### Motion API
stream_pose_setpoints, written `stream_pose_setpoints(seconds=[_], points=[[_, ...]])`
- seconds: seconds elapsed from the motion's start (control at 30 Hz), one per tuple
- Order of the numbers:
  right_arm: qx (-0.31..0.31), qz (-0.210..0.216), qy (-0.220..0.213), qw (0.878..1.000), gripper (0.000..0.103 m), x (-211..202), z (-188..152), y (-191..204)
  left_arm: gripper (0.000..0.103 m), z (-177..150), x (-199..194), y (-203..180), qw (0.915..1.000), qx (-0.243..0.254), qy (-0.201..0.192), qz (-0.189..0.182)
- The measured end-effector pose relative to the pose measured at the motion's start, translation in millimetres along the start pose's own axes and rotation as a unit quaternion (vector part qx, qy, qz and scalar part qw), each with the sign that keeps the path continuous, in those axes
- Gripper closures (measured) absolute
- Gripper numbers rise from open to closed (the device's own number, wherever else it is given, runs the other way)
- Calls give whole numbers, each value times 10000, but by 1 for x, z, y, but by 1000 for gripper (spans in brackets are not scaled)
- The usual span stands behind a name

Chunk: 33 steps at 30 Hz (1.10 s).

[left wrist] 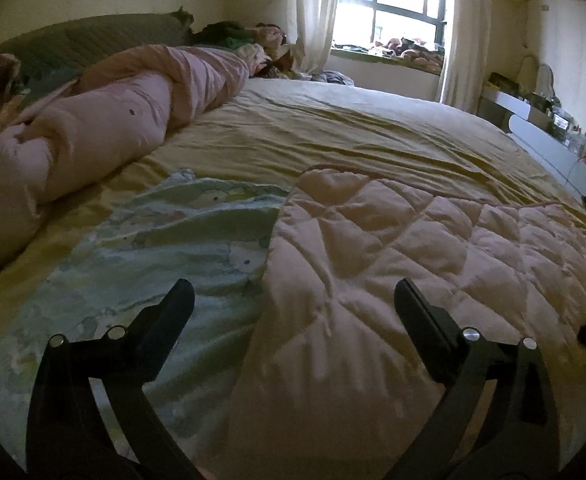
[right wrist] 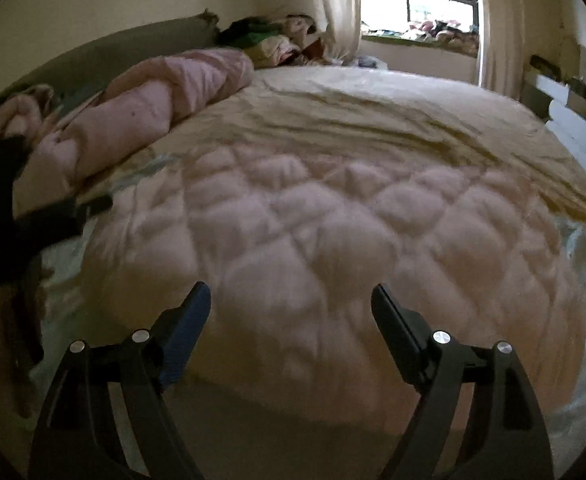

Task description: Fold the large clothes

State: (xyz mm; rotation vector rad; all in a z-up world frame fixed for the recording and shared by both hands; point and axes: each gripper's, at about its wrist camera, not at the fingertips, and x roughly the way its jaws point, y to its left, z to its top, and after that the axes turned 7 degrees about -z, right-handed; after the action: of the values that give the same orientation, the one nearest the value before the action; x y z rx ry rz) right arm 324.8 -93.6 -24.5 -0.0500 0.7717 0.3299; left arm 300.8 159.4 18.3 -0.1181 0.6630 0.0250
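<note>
A pale pink quilted padded garment (left wrist: 393,264) is spread flat near the near edge of the wide bed with a yellowish sheet (left wrist: 333,132), partly over a light green printed cloth (left wrist: 165,248). The left gripper (left wrist: 293,292) is held above its left border, fingers spread wide, nothing between them. The right gripper (right wrist: 291,296) is held over its middle, fingers wide and empty. A rolled pink duvet (left wrist: 133,112) lies along the bed's far left edge.
</note>
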Motion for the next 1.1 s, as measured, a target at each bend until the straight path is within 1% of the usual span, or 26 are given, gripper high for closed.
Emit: stream_pose_setpoints(seconds=[0.07,0.1,0.13,0.17,0.27,0.43,0.47,0.53,0.7,0.97,1.1], points=[[157,8,210,9997,18,7,-15,-6,9,-6,-7,-2,10000,14,42,28],[215,-35,413,9989,16,14,-22,-8,10,-10,-12,-4,10000,24,52,30],[248,-102,711,9971,16,23,-31,-13,10,-14,-17,-6,10000,35,40,34],[279,-73,803,9964,16,26,-38,-17,10,-18,-24,-9,10000,56,2,40],[374,68,458,9982,16,1,-43,-26,9,-37,-48,-16,9999,115,-100,43],[856,46,35,9963,14,-42,-53,-59,9,-55,-80,-21,9998,27,-200,58],[910,28,-19,9958,12,-50,-54,-66,9,-58,-86,-22,9997,9,-230,68],[964,-31,-87,9953,10,-63,-57,-79,9,-61,-96,-23,9996,-32,-262,95],[1070,-186,-261,9937,9,-92,-71,-102,9,-69,-110,-28,9996,-14,-269,128],[1260,-409,-372,9905,9,-117,-96,-132,9,-83,-122,-41,9988,180,-176,430],[1386,-512,-366,9883,9,-124,-106,-147,9,-89,-124,-45,9987,212,-111,455]])
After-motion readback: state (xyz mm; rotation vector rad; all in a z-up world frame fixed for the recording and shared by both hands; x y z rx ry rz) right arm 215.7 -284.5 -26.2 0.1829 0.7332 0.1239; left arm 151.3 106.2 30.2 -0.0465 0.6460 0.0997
